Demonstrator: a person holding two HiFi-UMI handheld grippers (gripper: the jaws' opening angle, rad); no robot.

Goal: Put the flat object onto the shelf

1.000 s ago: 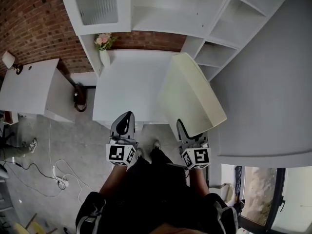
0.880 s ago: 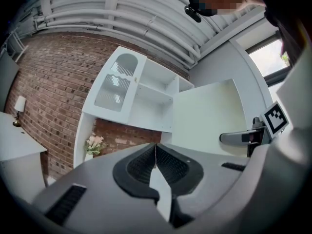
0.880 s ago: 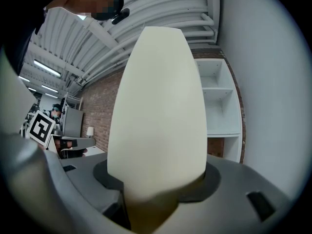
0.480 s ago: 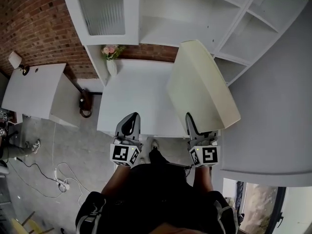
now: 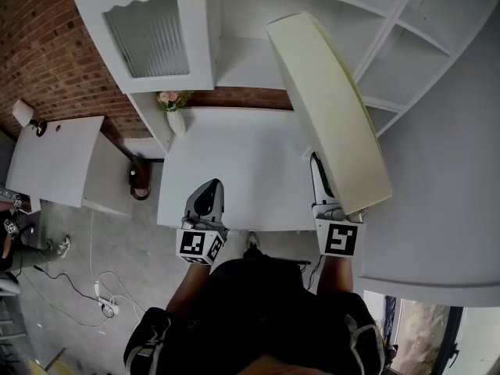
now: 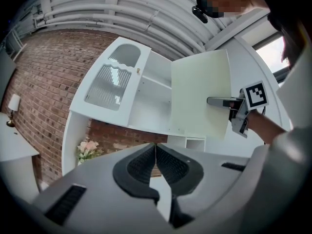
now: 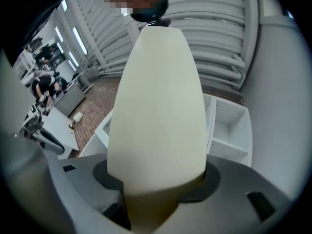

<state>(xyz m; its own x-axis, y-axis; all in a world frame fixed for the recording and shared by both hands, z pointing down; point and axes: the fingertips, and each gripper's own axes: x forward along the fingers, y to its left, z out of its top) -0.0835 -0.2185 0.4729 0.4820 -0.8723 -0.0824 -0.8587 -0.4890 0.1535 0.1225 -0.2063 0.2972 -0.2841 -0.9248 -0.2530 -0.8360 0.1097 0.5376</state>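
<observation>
Head view frames show the flat object (image 5: 332, 108), pinched at its near end by the right tongs (image 5: 319, 170), raised higher than a second ago and rolled nearly edge-on, its far end now seen against the shelf (image 5: 250, 61) opening above the desk (image 5: 234, 162). The left tongs (image 5: 208, 190) are pressed together, empty; only the sliding-in is judged to be left.

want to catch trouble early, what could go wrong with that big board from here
1. The right gripper clamps the board only at its near end, so the long overhang could twist or slip in the jaws.
2. In the head view the board's far end looks close to the shelf unit and may knock a front edge.
3. The left gripper is shut and empty, off the board, so nothing steadies it.
</observation>
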